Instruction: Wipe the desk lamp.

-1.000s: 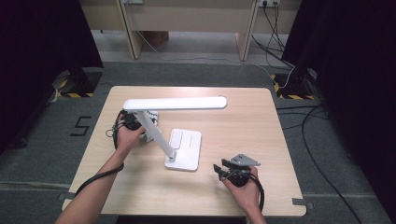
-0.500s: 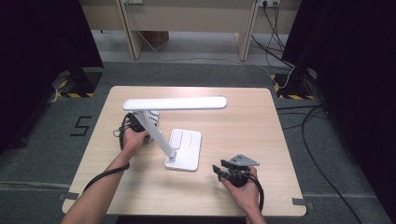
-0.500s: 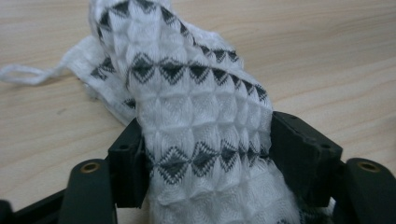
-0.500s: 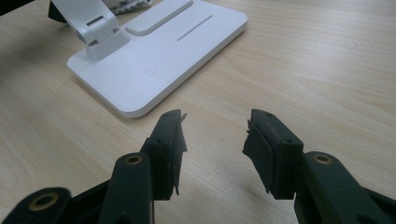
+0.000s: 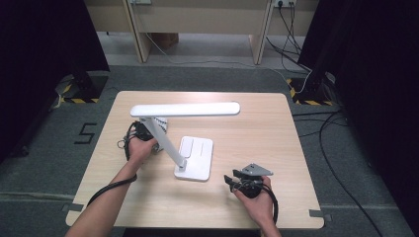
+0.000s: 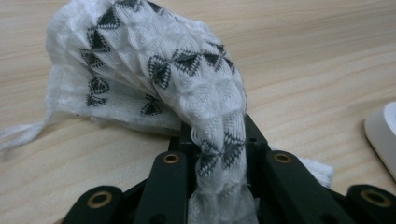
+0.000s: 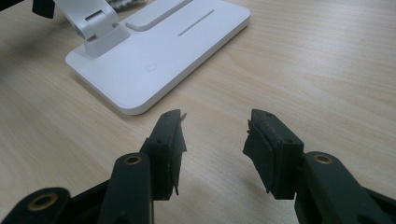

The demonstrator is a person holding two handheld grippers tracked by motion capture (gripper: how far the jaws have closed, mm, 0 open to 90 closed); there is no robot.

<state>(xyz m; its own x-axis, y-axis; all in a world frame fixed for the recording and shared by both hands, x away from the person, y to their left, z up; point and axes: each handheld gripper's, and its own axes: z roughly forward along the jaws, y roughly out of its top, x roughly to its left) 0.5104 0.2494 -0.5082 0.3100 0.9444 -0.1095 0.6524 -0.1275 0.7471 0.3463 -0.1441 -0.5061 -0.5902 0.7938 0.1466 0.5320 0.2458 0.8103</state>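
Observation:
A white cloth with a black pattern (image 6: pixel 154 70) lies bunched on the wooden table (image 5: pixel 257 133), behind the arm of a white desk lamp (image 5: pixel 195 158). My left gripper (image 6: pixel 217 135) is shut on a fold of the cloth, and its jaws have just been closing on it. In the high view the left gripper (image 5: pixel 143 132) sits left of the lamp arm, next to the cloth (image 5: pixel 161 123). My right gripper (image 7: pixel 215 135) stands open and empty just above the table, pointing at the lamp base (image 7: pixel 159 51). In the high view the right gripper (image 5: pixel 232 178) is at the front right.
The lamp's long white head (image 5: pixel 185 109) hangs level over the back of the table, above the left hand. A corner of the lamp base (image 6: pixel 385 135) lies to the right of the left gripper. Cables trail from both grippers toward the table's front edge.
The left hand has shifted slightly toward the lamp arm. The right hand has stayed where it was.

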